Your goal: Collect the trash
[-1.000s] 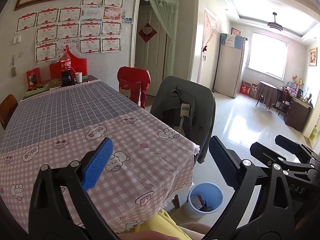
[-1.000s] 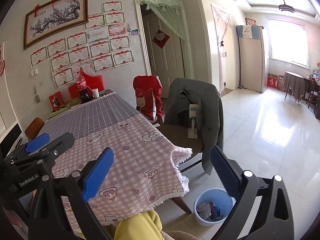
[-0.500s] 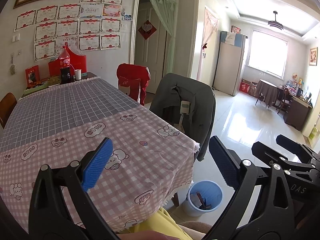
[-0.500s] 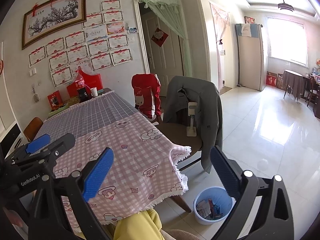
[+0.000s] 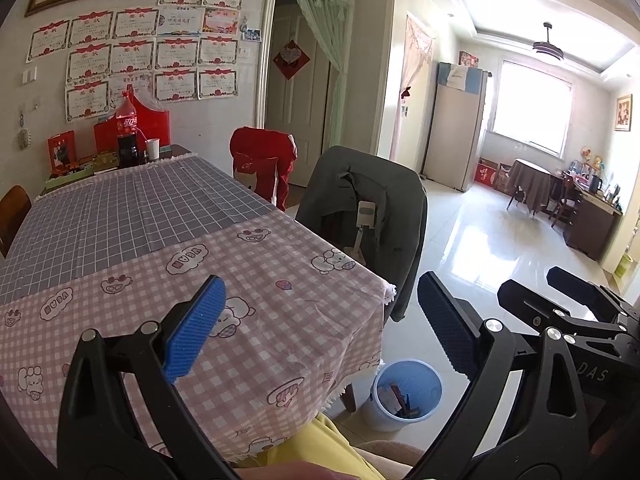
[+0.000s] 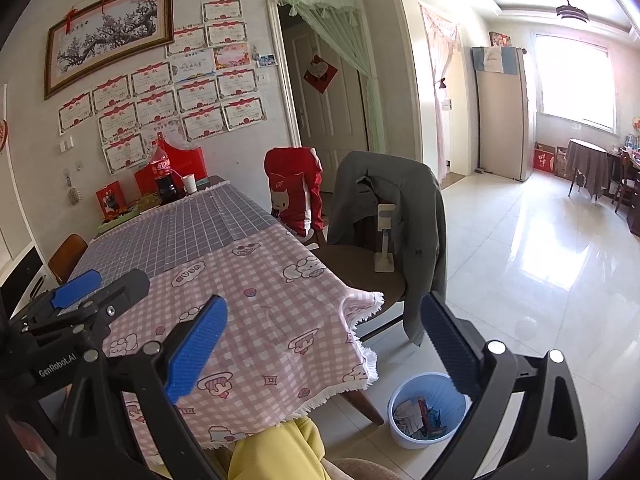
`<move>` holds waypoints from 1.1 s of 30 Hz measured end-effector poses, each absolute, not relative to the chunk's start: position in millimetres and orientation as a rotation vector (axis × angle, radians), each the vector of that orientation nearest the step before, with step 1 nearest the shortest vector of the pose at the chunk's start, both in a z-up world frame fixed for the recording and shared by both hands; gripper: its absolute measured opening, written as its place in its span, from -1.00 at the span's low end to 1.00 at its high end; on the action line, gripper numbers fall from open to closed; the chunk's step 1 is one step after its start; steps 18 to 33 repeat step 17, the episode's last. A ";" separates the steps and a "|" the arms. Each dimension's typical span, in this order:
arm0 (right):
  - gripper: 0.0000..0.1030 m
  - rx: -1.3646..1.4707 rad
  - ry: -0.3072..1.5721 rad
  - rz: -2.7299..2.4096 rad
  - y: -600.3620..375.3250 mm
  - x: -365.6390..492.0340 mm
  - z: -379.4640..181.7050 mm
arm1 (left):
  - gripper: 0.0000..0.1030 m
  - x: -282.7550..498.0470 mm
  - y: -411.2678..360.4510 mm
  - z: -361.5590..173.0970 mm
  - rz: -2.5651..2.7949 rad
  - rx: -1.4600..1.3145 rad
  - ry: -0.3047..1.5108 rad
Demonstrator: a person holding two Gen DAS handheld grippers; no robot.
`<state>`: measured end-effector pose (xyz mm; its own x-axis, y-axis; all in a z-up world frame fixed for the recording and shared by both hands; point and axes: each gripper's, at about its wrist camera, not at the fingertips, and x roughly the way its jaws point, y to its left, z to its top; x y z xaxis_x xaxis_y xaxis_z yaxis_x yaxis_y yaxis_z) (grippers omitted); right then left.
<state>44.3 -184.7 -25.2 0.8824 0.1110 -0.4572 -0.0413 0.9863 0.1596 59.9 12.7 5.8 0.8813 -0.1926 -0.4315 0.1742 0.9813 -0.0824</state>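
Note:
A light blue trash bin (image 5: pixel 406 394) stands on the floor by the table's near corner, with several scraps of paper and wrappers inside; it also shows in the right wrist view (image 6: pixel 426 410). My left gripper (image 5: pixel 320 328) is open and empty, held above the pink checked tablecloth (image 5: pixel 248 280) near that corner. My right gripper (image 6: pixel 324 344) is open and empty, above the same corner. Each gripper shows at the edge of the other's view. I see no loose trash on the cloth.
A chair draped with a grey jacket (image 5: pixel 372 204) stands close to the table's right side, a red-covered chair (image 5: pixel 262 164) behind it. A cola bottle (image 5: pixel 127 128), cup and red boxes sit at the table's far end. Tiled floor (image 6: pixel 540 280) stretches right.
Both views have shifted only slightly; the table's far end sits a little lower in the left wrist view. Both grippers stay open and empty.

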 end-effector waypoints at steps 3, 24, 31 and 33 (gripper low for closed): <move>0.85 0.151 0.483 0.084 -184.7 43.8 -23.8 | 0.84 59.8 12.4 5.9 -0.189 -0.040 0.452; 0.85 0.144 0.489 0.084 -183.7 44.8 -23.3 | 0.84 60.9 16.4 3.7 -0.171 -0.045 0.471; 0.85 0.144 0.489 0.084 -183.7 44.8 -23.3 | 0.84 60.9 16.4 3.7 -0.171 -0.045 0.471; 0.85 0.144 0.489 0.084 -183.7 44.8 -23.3 | 0.84 60.9 16.4 3.7 -0.171 -0.045 0.471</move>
